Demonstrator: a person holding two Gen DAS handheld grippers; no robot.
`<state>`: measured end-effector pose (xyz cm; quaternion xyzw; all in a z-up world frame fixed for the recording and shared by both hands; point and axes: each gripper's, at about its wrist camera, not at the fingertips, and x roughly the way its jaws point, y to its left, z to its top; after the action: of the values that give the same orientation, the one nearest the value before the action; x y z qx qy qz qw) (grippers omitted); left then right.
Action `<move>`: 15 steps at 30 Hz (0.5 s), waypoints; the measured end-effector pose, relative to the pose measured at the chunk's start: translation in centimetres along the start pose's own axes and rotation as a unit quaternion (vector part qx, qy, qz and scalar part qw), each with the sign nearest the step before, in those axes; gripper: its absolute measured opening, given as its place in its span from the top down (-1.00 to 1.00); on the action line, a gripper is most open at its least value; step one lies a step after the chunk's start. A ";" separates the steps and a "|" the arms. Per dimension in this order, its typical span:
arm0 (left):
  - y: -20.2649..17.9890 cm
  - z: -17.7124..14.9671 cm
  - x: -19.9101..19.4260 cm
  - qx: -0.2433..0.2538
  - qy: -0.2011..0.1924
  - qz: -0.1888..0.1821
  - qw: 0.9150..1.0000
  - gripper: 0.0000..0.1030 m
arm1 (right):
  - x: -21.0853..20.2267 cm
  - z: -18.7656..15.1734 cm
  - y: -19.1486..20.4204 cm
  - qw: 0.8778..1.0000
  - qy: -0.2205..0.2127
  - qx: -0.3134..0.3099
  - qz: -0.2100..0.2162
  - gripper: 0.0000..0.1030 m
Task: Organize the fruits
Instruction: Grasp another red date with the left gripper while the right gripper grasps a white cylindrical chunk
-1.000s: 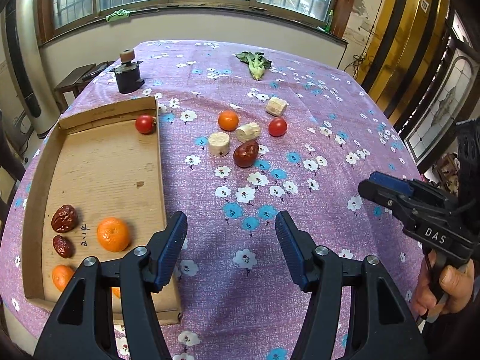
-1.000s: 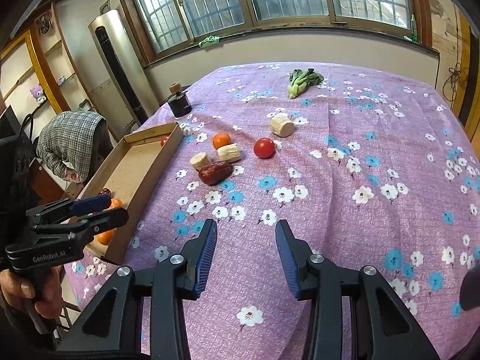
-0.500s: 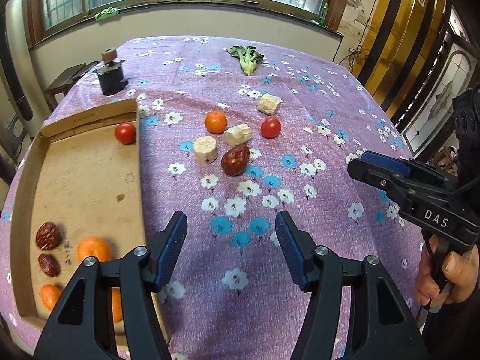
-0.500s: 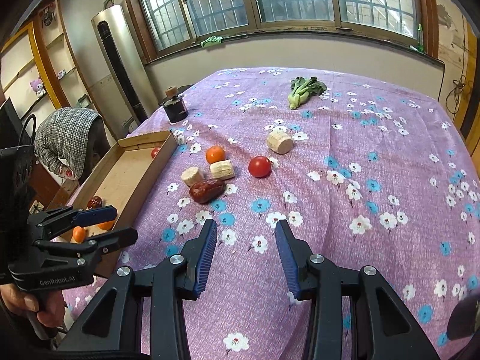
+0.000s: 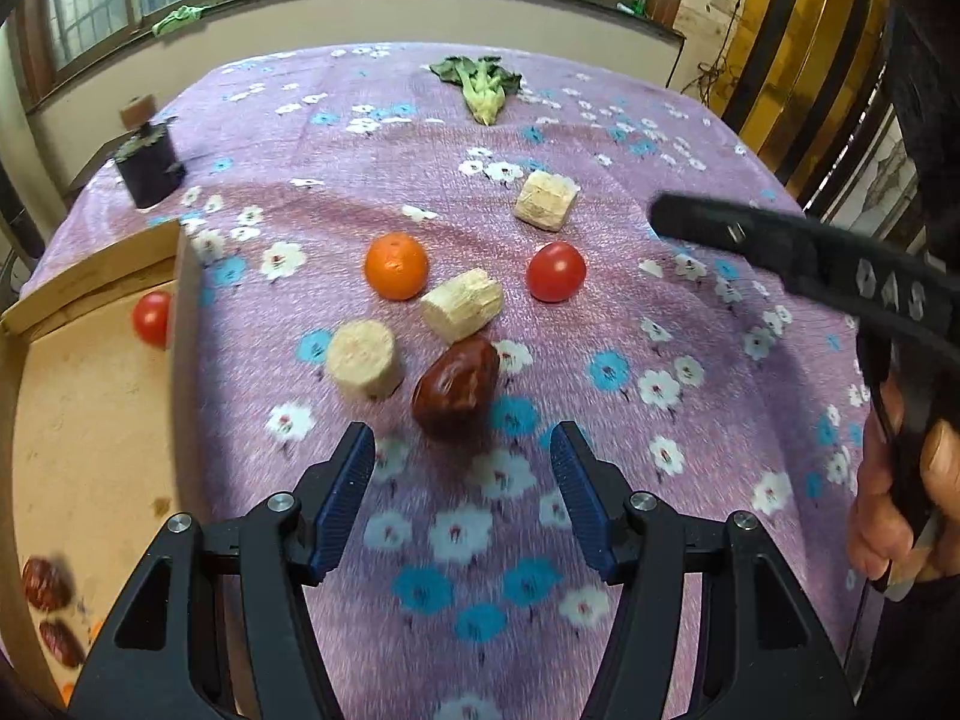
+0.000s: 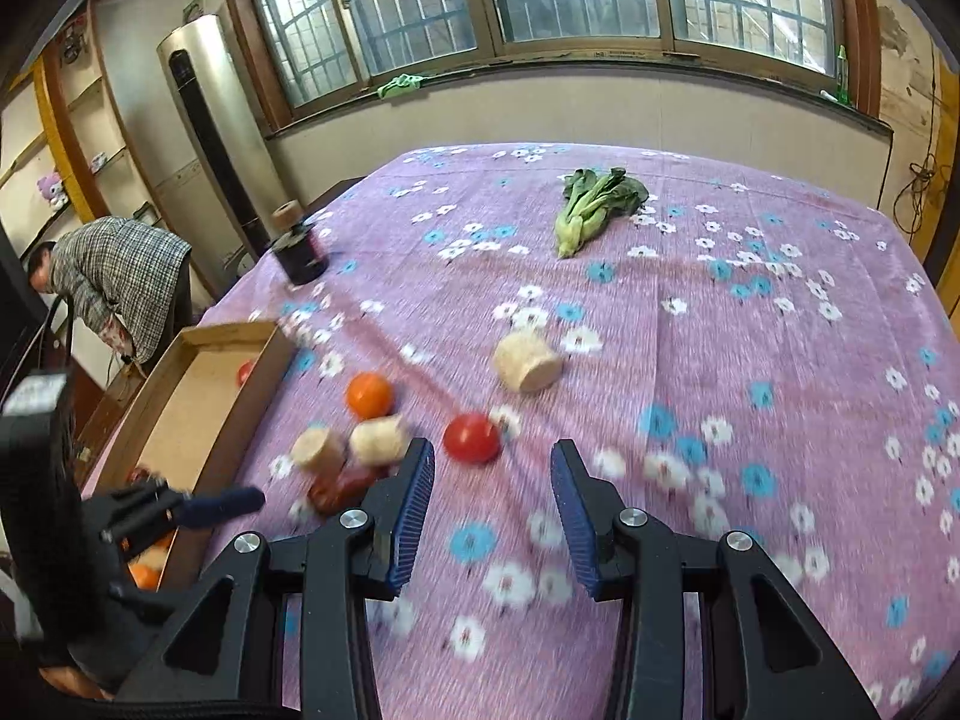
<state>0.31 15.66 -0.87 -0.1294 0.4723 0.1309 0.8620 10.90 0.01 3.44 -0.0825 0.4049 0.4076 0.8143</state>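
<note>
Lying on the flowered cloth of the bench, the red date is the fruit we judge to be next: it sits straight ahead of our left tongs, just beyond the tips and roughly centred in the gap between them. Its long axis runs on a slant, from near-left up to far-right in the left wrist view, so it lies neither square across the gap nor in line with it; we would probably need a small roll of the wrist to close across its narrow waist.

Our left tongs stand wide apart with nothing between them. Our right tongs are also parted and empty, held narrower, and they point toward the tomato a little ahead, just left of their centre line. So the left hand is the nearer one to the date, the right to the tomato.

Around the date, two pale cut chunks lie just beside it, and an orange lies further on. Off to the left, the cardboard tray already holds a tomato, dates and oranges.
</note>
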 end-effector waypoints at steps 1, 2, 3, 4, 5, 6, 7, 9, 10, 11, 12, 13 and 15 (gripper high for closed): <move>-0.1 0.2 0.5 0.002 0.004 0.003 1.000 -0.16 | 0.6 0.4 -0.2 1.000 0.000 0.002 -0.002 0.19; -0.1 0.3 1.0 0.003 0.007 0.004 1.000 -0.16 | 1.4 0.9 -0.5 1.000 0.000 0.005 -0.004 0.19; 0.0 0.5 1.5 0.003 0.009 0.006 1.000 -0.16 | 2.0 1.3 -0.7 1.000 0.002 0.007 -0.004 0.19; 0.0 0.6 1.9 0.002 0.011 0.007 1.000 -0.16 | 2.7 1.6 -0.8 1.000 0.005 0.007 -0.005 0.19; 0.1 0.7 2.4 0.000 0.014 0.007 1.000 -0.16 | 3.5 1.9 -0.9 1.000 0.009 0.008 -0.005 0.19; 0.1 0.8 2.6 -0.001 0.014 0.005 1.000 -0.16 | 4.5 2.2 -1.0 1.000 0.014 0.007 -0.008 0.19; 0.1 0.9 2.7 0.001 0.008 0.007 1.000 -0.16 | 5.1 2.3 -1.0 1.000 0.016 0.006 -0.010 0.19; -0.2 1.1 2.9 0.009 0.003 0.012 1.000 -0.08 | 6.9 2.6 -1.2 1.000 0.029 0.008 -0.010 0.19; -0.3 1.1 2.9 0.013 -0.001 0.015 1.000 -0.01 | 7.5 2.6 -1.3 0.999 0.032 0.009 -0.009 0.19; -0.5 1.2 3.0 0.018 -0.005 0.021 1.000 0.16 | 8.2 2.7 -1.3 0.999 0.037 0.010 -0.008 0.19; -0.5 1.3 3.0 0.022 -0.008 0.025 0.999 0.31 | 8.8 2.6 -1.4 0.999 0.041 0.009 -0.011 0.22; -0.5 1.3 3.0 0.024 -0.010 0.027 0.999 0.37 | 9.4 2.5 -1.4 0.999 0.045 0.009 -0.014 0.27; -0.2 1.4 3.0 0.020 -0.013 0.022 0.999 0.42 | 9.9 2.3 -1.5 0.999 0.039 0.010 -0.014 0.36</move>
<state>3.02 16.25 -2.64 -0.0996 0.4668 0.1418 0.8672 16.70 6.00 -2.55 -0.0960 0.4388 0.3887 0.8045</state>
